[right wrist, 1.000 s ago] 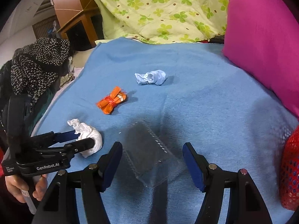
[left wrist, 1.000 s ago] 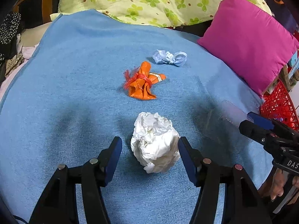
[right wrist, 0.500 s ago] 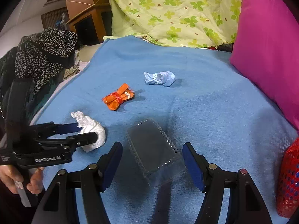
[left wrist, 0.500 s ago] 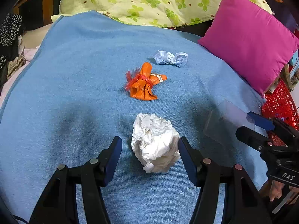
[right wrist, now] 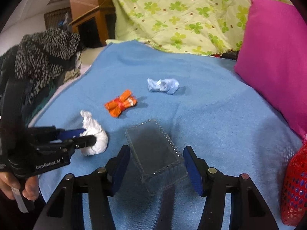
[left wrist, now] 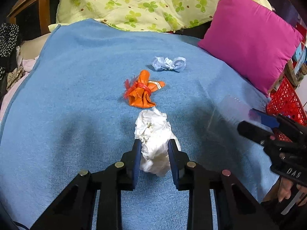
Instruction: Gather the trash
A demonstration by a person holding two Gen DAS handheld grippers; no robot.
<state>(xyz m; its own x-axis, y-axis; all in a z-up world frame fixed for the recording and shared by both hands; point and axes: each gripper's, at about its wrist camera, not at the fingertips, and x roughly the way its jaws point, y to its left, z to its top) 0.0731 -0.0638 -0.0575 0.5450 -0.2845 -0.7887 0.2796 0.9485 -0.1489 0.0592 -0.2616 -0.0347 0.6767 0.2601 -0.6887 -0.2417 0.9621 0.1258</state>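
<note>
My left gripper (left wrist: 154, 149) is shut on a crumpled white paper wad (left wrist: 153, 134) lying on the blue blanket (left wrist: 76, 95); the wad also shows in the right wrist view (right wrist: 94, 134). My right gripper (right wrist: 156, 163) is open, its fingers on either side of a clear plastic tray (right wrist: 155, 153) on the blanket. An orange wrapper (left wrist: 143, 90) and a pale blue crumpled bag (left wrist: 168, 63) lie farther back on the blanket.
A magenta pillow (left wrist: 251, 36) leans at the right. A red mesh basket (left wrist: 285, 105) stands off the bed's right edge, also in the right wrist view (right wrist: 295, 187). A green flowered quilt (left wrist: 144, 3) lies at the back. Dark clothes (right wrist: 44, 53) hang at the left.
My left gripper has closed on the white paper wad. My right gripper has moved forward around the clear tray and stays open.
</note>
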